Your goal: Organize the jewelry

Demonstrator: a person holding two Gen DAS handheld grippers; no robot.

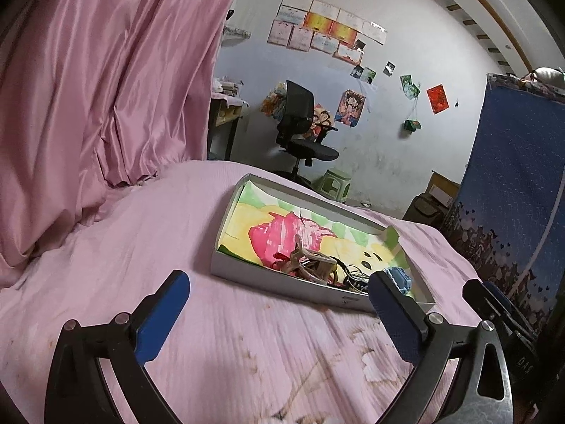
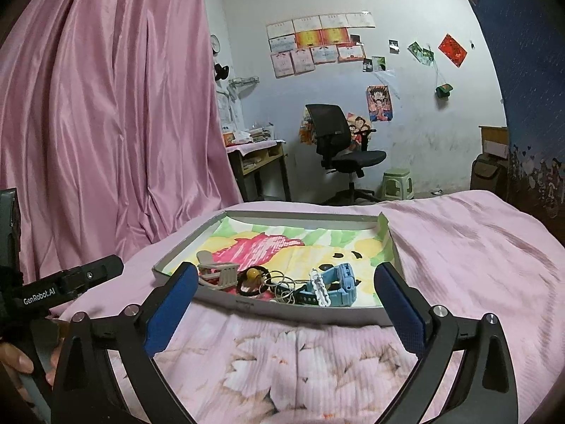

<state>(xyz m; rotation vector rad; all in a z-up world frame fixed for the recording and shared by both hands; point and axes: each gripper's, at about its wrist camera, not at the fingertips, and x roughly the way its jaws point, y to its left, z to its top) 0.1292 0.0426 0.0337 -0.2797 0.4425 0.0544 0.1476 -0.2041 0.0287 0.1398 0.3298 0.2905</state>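
Note:
A shallow grey box (image 2: 289, 309) lined with a pink, yellow and green drawing lies on the pink bed. In its near end sits a pile: a beige hair claw (image 2: 220, 272), a black tie with a yellow bead (image 2: 252, 275), thin wire hoops (image 2: 282, 288), a white clip (image 2: 319, 288) and a blue watch (image 2: 340, 281). My right gripper (image 2: 284, 304) is open just in front of the box. In the left wrist view the same box (image 1: 282, 284) and pile (image 1: 314, 265) lie ahead to the right, with my left gripper (image 1: 279, 309) open and empty over the sheet.
A pink curtain (image 2: 106, 123) hangs close on the left. Beyond the bed stand a black office chair (image 2: 339, 148), a green stool (image 2: 397, 183) and a desk (image 2: 257, 159). A blue patterned panel (image 1: 512, 194) rises at the right. A hand (image 2: 17, 364) holds the left gripper's body (image 2: 70, 282).

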